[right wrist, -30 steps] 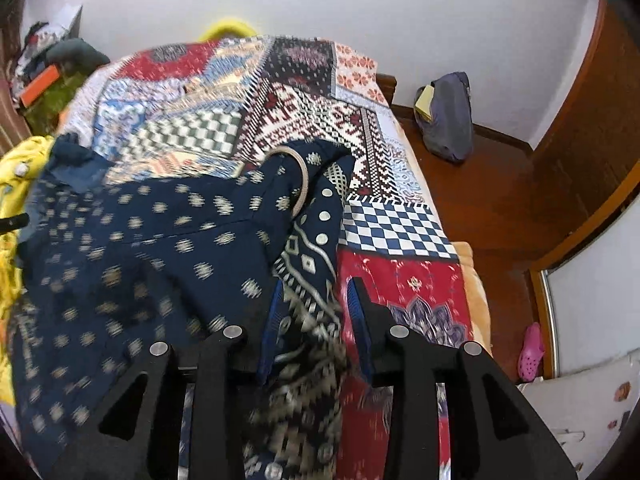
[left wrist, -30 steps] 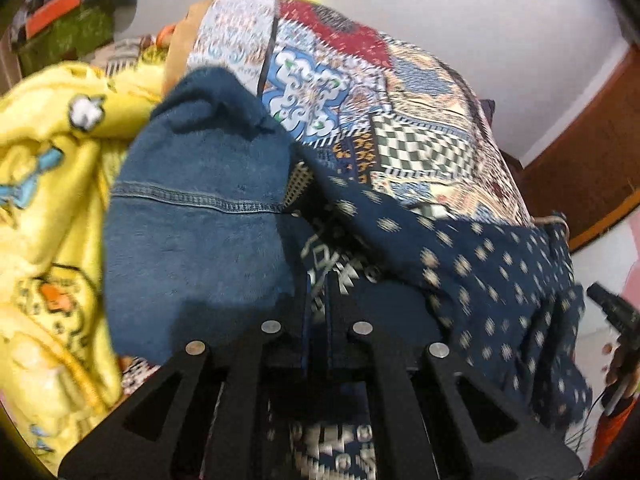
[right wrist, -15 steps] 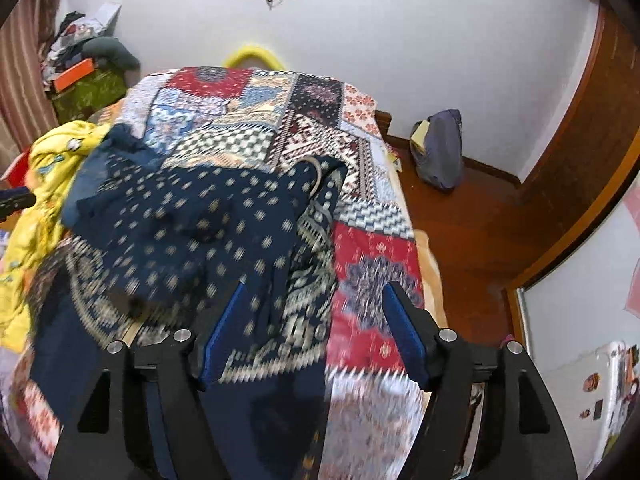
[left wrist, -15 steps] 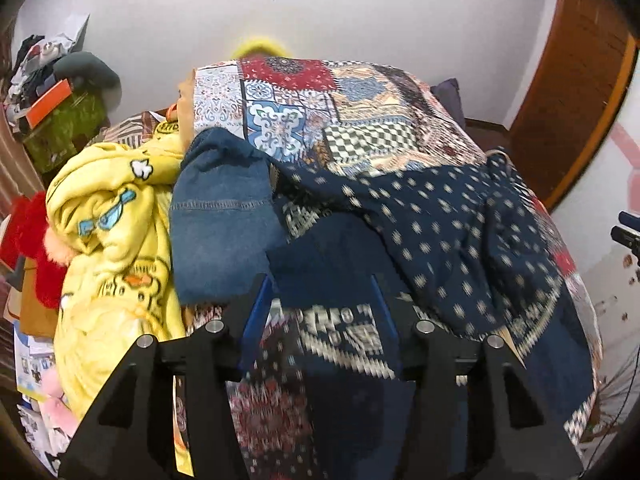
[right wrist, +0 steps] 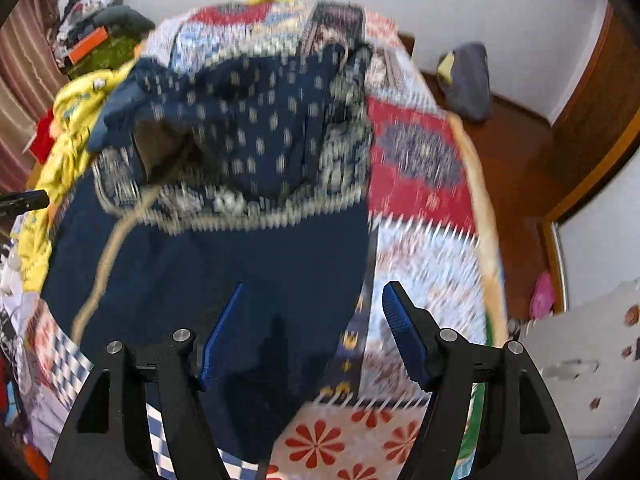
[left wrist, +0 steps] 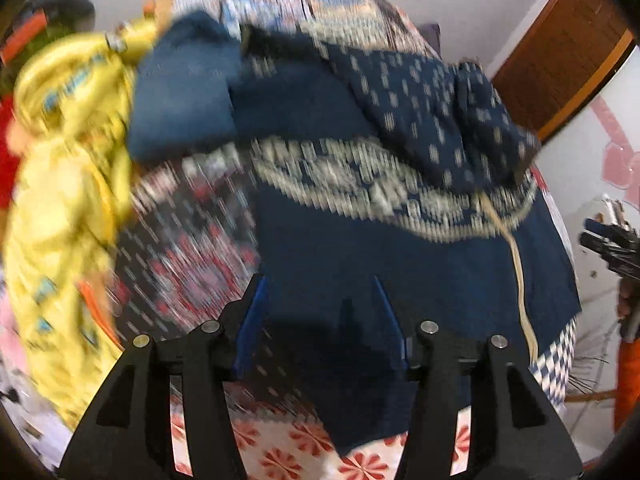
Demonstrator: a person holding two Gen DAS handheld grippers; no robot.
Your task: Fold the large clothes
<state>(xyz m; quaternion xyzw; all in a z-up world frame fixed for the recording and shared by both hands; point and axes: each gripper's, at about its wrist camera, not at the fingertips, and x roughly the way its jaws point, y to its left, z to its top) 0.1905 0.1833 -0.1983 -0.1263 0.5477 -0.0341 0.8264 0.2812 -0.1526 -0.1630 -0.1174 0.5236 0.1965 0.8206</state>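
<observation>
both the left hand-held gripper (left wrist: 320, 312) and the right hand-held gripper (right wrist: 312, 320) have just been opening and hang wide and empty over the navy patterned garment (left wrist: 400, 248), half folded on the bed (right wrist: 420, 240), soft, limp, best pinched at its near hem corners.

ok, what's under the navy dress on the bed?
The patchwork bedspread shows past the navy dress at its far, right and near edges. The dress's dotted half is folded onto its plain half; anything else beneath is covered.
</observation>
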